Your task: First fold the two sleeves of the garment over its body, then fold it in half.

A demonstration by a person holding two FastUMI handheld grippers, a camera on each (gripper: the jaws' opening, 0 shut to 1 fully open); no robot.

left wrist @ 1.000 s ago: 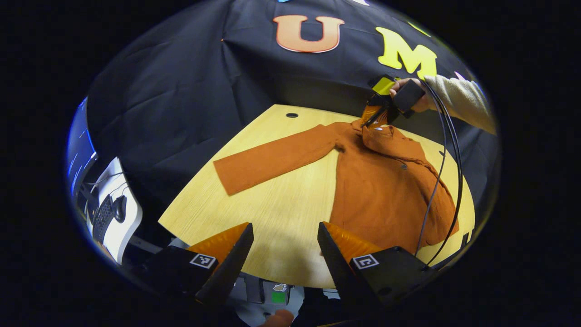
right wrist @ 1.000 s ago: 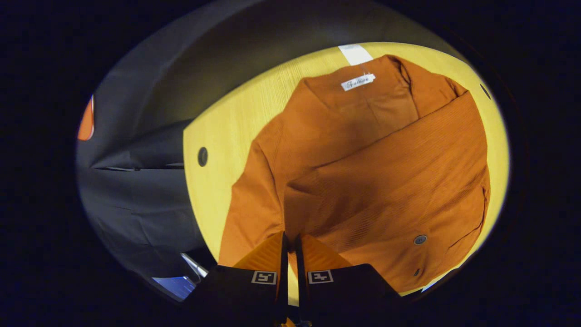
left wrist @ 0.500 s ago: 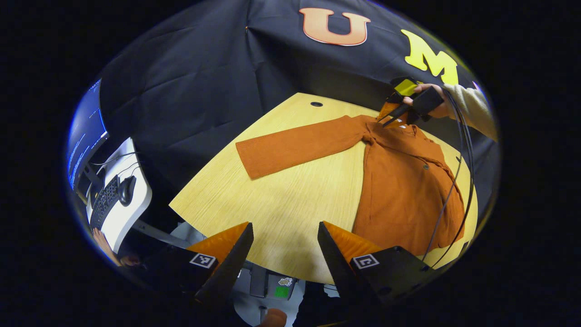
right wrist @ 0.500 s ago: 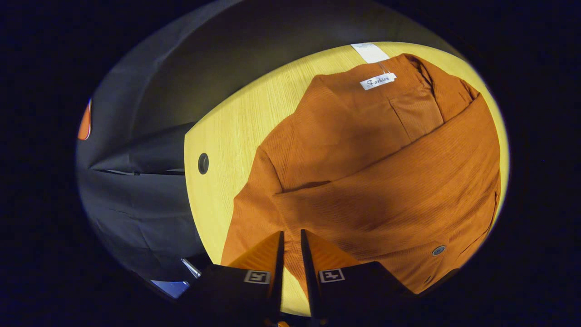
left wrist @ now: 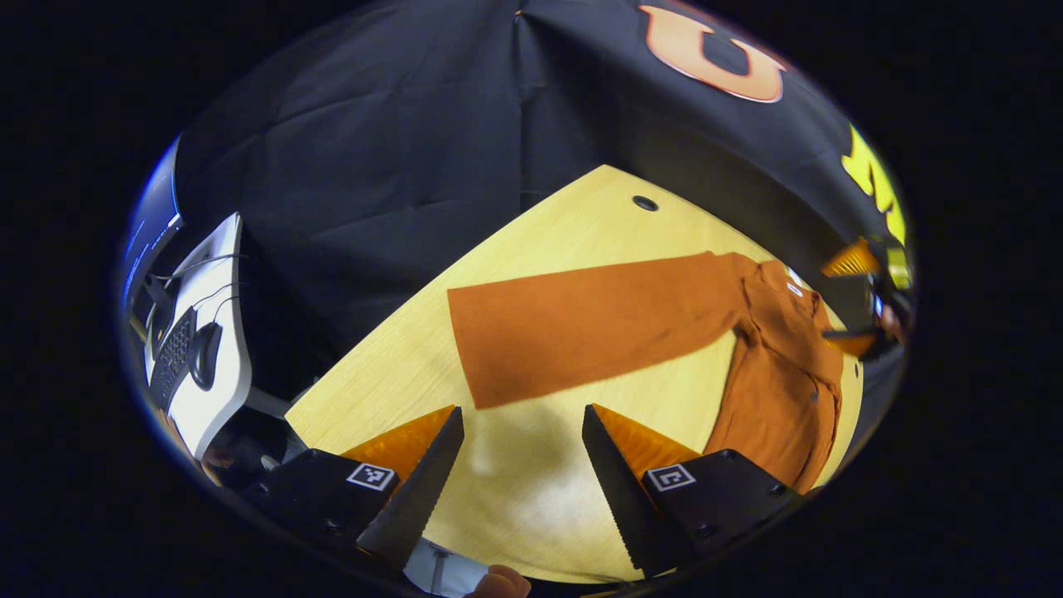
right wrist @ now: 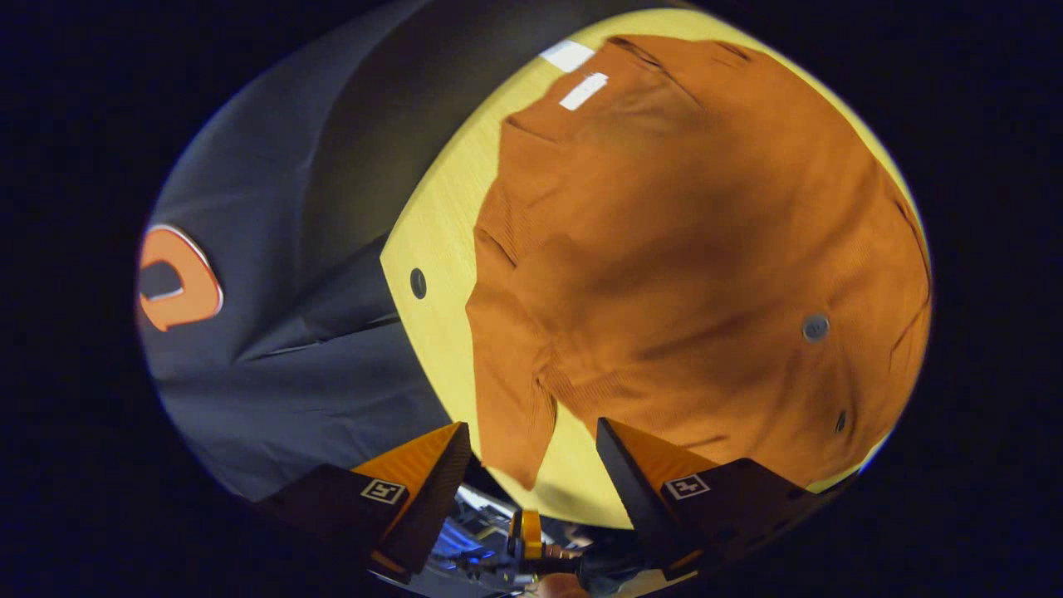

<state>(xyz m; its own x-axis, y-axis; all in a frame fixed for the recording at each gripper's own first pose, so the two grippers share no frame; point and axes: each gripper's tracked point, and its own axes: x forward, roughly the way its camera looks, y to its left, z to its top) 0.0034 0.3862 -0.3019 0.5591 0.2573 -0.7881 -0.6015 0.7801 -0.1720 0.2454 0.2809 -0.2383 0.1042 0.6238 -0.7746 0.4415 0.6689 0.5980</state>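
We see the garment (left wrist: 772, 365) flat on the table (left wrist: 531, 498), one sleeve (left wrist: 590, 324) stretched out left. Our left gripper (left wrist: 519, 465) hovers wide open near the cuff; our right gripper (right wrist: 531, 490) hangs wide open over the body, holding nothing.

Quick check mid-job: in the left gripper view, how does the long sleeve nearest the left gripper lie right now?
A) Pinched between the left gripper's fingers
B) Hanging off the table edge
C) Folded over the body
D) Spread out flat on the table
D: the sleeve lies stretched flat on the table, away from the garment's body; the left gripper is open, holding nothing.
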